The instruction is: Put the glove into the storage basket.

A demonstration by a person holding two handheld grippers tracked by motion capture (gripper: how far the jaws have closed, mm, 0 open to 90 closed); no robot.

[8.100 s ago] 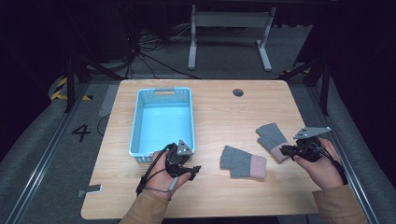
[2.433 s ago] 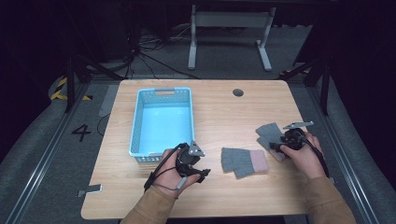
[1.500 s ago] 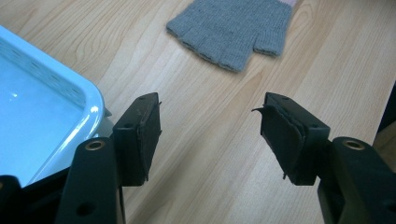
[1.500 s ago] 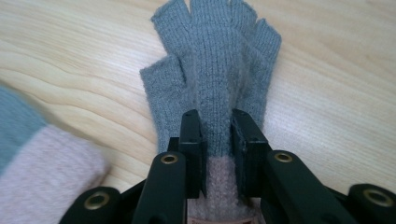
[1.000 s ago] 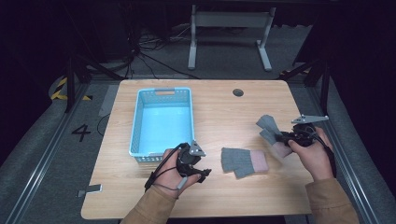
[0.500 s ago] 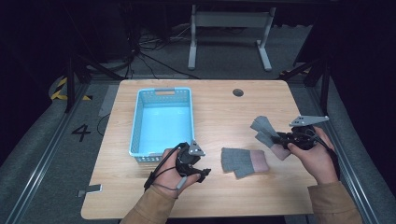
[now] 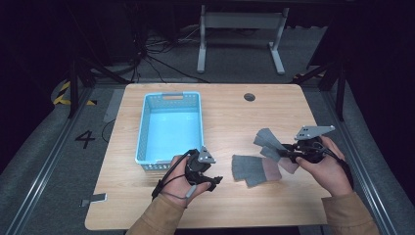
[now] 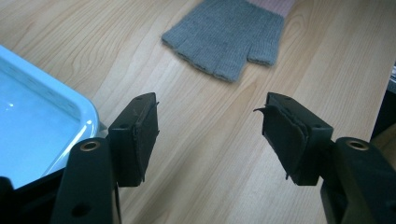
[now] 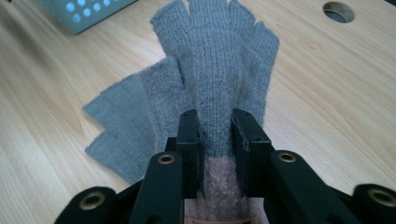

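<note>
My right gripper (image 7: 288,152) is shut on a grey fingerless glove (image 7: 267,140) near its pink cuff, and the glove hangs just above the table. In the right gripper view the jaws pinch this held glove (image 9: 219,70) at the wrist, its fingers pointing away. A second grey glove (image 7: 248,169) lies flat just left of it and partly under it (image 9: 123,123). My left gripper (image 7: 215,180) rests open by the front right corner of the light blue basket (image 7: 143,128). Nothing lies between its jaws (image 8: 210,135), and the flat glove (image 8: 229,32) lies beyond them.
The basket (image 8: 42,126) holds nothing and stands on the left half of the wooden table (image 7: 225,117). A round cable hole (image 7: 249,97) sits near the far edge (image 9: 338,11). A metal frame (image 7: 240,29) stands on the floor beyond the table.
My right gripper has carried the held glove a little to the left, closer over the flat glove. The left gripper has stayed put.
</note>
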